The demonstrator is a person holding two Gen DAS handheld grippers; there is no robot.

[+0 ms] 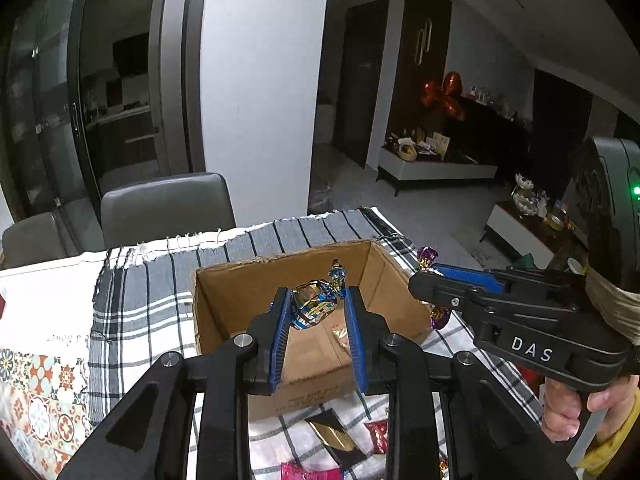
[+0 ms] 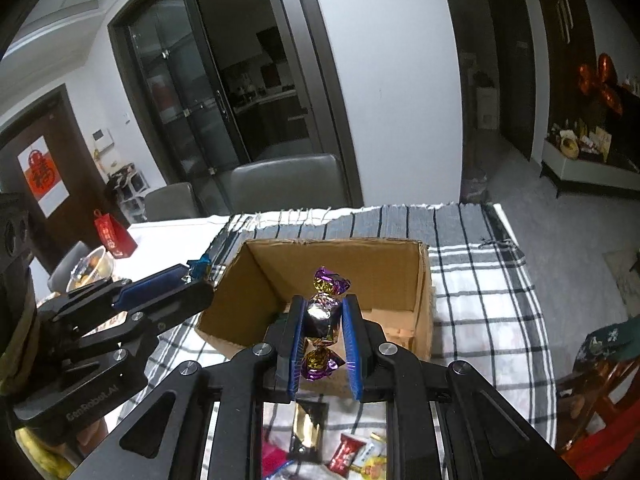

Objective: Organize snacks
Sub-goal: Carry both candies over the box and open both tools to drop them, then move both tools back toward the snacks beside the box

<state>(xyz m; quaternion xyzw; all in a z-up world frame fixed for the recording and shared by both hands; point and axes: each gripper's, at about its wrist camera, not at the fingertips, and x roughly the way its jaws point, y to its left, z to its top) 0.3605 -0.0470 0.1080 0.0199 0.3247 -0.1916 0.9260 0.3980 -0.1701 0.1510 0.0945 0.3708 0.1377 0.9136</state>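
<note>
An open cardboard box (image 1: pixel 224 300) (image 2: pixel 256 300) stands on a checked cloth. My left gripper (image 1: pixel 316 300) is shut on a blue foil-wrapped candy (image 1: pixel 314 306) and holds it over the box; it also shows at the left of the right wrist view (image 2: pixel 192 276). My right gripper (image 2: pixel 322 312) is shut on a purple foil-wrapped candy (image 2: pixel 324 316) and holds it above the box's near edge; it also shows at the right of the left wrist view (image 1: pixel 430 280). Several wrapped snacks (image 2: pixel 352 452) (image 1: pixel 376 436) lie on the cloth in front of the box.
The checked cloth (image 1: pixel 132 312) (image 2: pixel 480 280) covers the table. Grey chairs (image 1: pixel 168 208) (image 2: pixel 280 184) stand behind the table. A red gift bag (image 2: pixel 114 236) and a bowl (image 2: pixel 90 268) sit at the table's left. A patterned cloth (image 1: pixel 36 392) lies at the left.
</note>
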